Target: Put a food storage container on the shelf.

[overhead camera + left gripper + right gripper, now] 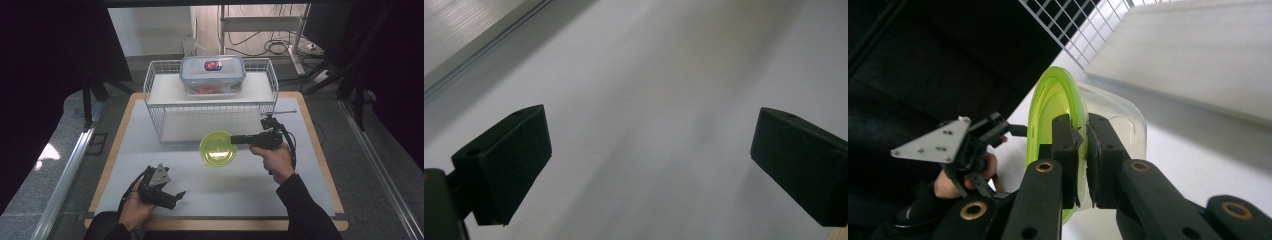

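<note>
One green-lidded round container (218,148) sits in the middle of the high view, just below the front edge of the wire rack, over the grey mat. The right gripper (238,139) reaches in from the right of the frame and meets the container at its right rim. In the right gripper view the container (1058,105) stands on edge in the centre of the frame, its bright green lid to the left and its clear tub to the right. The right gripper (1082,131) has its two jaws closed almost together on the rim, one jaw on the lid side and one on the tub side.

The left gripper (170,192) is in the lower left of the high view, held low over the mat and well apart from the container. In the left gripper view the left gripper (649,145) has its jaws spread wide at the two sides of the frame, with bare mat (659,85) between them and nothing held.

One white wire rack (155,80) stands in the upper centre of the high view. One clear lidded storage box (212,75) rests on its top shelf. That makes two containers, one rack and two grippers.
</note>
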The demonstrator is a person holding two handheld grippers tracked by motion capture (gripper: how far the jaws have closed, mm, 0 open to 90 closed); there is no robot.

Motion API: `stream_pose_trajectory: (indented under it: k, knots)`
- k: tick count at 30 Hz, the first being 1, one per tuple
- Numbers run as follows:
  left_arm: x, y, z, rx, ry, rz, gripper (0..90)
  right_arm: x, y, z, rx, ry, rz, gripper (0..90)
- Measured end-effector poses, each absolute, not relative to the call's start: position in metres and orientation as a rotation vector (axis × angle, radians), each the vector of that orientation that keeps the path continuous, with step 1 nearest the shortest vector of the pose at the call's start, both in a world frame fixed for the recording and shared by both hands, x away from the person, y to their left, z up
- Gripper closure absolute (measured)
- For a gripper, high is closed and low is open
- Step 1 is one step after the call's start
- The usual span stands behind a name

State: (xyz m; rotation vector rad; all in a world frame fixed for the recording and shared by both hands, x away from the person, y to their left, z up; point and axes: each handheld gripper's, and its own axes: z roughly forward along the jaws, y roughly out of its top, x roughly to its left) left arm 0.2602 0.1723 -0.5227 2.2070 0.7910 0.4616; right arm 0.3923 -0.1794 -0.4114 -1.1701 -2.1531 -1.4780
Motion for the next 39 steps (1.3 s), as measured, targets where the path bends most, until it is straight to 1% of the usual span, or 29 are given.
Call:
stream_pose_trajectory:
  k: [16, 24, 32, 39]
  knots:
    - [0.261, 0.172, -0.523, 2.207, 0.79, 0.464, 2.8, 0.4, -0.195, -0.352, -1.17, -2.065, -1.641, 84.3]
    - [0.261, 0.172, -0.523, 2.205, 0.789, 0.46, 2.8, 0.41, -0.203, -0.313, -1.154, -1.999, -1.741, 84.3]
    - [0.261, 0.172, -0.523, 2.202, 0.792, 0.457, 2.8, 0.429, -0.196, -0.271, -1.169, -1.987, -1.804, 84.3]
    - [0.26, 0.175, -0.519, 2.164, 0.792, 0.464, 2.8, 0.455, -0.182, -0.25, -1.234, -1.974, -1.828, 84.2]
